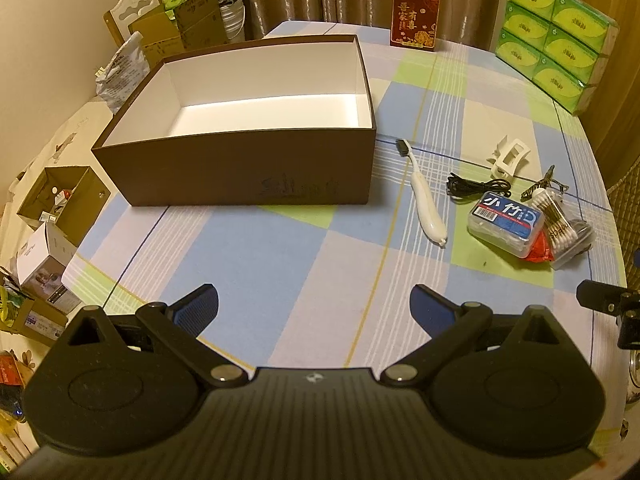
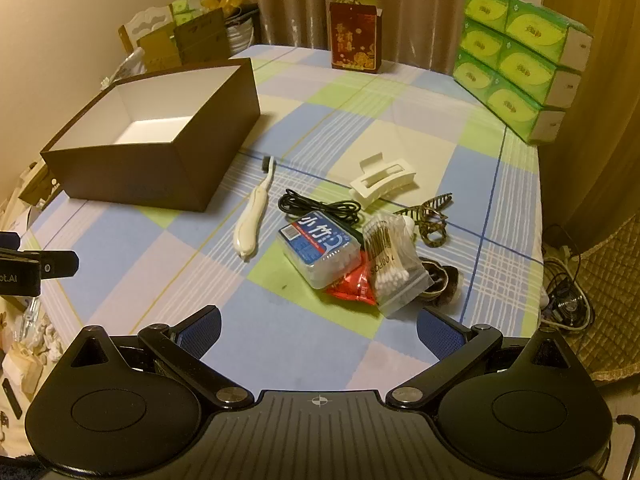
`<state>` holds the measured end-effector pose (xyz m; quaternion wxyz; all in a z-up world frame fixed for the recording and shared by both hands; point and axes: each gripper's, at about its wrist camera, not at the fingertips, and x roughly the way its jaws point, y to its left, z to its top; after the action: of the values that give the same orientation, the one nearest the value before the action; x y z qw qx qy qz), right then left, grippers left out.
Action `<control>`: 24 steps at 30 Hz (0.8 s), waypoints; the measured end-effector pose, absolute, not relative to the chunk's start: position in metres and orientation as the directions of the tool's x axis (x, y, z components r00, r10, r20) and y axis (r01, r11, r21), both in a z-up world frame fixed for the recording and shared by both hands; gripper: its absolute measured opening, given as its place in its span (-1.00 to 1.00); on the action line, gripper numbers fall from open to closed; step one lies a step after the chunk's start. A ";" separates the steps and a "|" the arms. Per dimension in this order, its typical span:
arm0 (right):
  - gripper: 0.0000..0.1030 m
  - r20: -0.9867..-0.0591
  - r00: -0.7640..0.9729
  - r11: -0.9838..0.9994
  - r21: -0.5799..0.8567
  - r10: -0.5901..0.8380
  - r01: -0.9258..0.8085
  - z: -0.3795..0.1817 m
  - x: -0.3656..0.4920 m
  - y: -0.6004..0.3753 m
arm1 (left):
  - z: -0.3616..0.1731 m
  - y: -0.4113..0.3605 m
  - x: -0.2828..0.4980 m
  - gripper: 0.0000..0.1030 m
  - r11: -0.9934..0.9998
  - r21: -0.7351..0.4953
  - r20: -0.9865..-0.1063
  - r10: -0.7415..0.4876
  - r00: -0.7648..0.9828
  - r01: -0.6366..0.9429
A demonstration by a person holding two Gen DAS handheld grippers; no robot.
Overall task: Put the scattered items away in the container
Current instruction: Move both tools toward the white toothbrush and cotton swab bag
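An empty brown box [image 1: 240,172] [image 2: 132,172] with a white inside stands on the checked tablecloth. To its right lie a white toothbrush [image 1: 426,204] [image 2: 254,216], a coiled black cable [image 1: 472,188] [image 2: 316,206], a white hair claw [image 1: 508,156] [image 2: 382,180], a blue-labelled plastic case [image 1: 506,224] [image 2: 320,250], a bag of cotton swabs [image 1: 558,228] [image 2: 390,260], a red packet [image 2: 352,286] and a patterned hair clip [image 2: 428,216]. My left gripper [image 1: 316,308] hovers open over bare cloth in front of the box. My right gripper [image 2: 318,328] is open just short of the pile.
A red gift box [image 1: 414,16] [image 2: 354,40] and stacked green tissue packs [image 1: 556,40] [image 2: 516,60] stand at the table's far side. Cardboard boxes [image 1: 60,196] crowd the floor on the left. Cables [image 2: 564,296] lie on the floor to the right.
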<state>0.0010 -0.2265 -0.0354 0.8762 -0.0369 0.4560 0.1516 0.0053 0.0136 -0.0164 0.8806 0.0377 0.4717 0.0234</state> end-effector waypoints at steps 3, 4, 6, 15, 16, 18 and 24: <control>0.97 -0.813 0.535 0.952 0.074 0.231 -0.298 -0.036 0.004 -0.227 | -0.017 0.013 0.008 0.95 0.996 0.089 -0.832 0.076 0.549 -0.002; 0.97 -0.813 0.535 0.952 0.074 0.230 -0.297 -0.037 0.004 -0.227 | -0.018 0.012 0.009 0.95 0.996 0.090 -0.834 0.075 0.547 -0.001; 0.97 -0.814 0.534 0.952 0.074 0.229 -0.296 -0.037 0.005 -0.228 | -0.018 0.010 0.011 0.95 0.996 0.090 -0.836 0.075 0.544 0.002; 0.97 -0.821 0.523 0.957 0.094 0.230 -0.273 -0.044 0.011 -0.234 | -0.024 0.003 0.020 0.95 0.995 0.095 -0.843 0.063 0.535 0.032; 0.97 -0.818 0.527 0.958 0.096 0.230 -0.269 -0.043 0.011 -0.236 | -0.025 0.002 0.021 0.95 0.995 0.095 -0.843 0.060 0.535 0.038; 0.97 -0.810 0.539 0.960 0.101 0.231 -0.260 -0.043 0.012 -0.239 | -0.025 -0.001 0.023 0.95 0.994 0.093 -0.841 0.049 0.539 0.053; 0.97 -0.800 0.558 0.969 0.117 0.221 -0.216 -0.045 0.015 -0.253 | -0.029 -0.014 0.032 0.95 0.989 0.103 -0.832 0.025 0.554 0.109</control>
<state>0.0147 -0.2526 -0.0447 0.8825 0.0026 0.4538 0.1237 0.0316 -0.0135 -0.0290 0.8786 0.0714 0.4716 -0.0240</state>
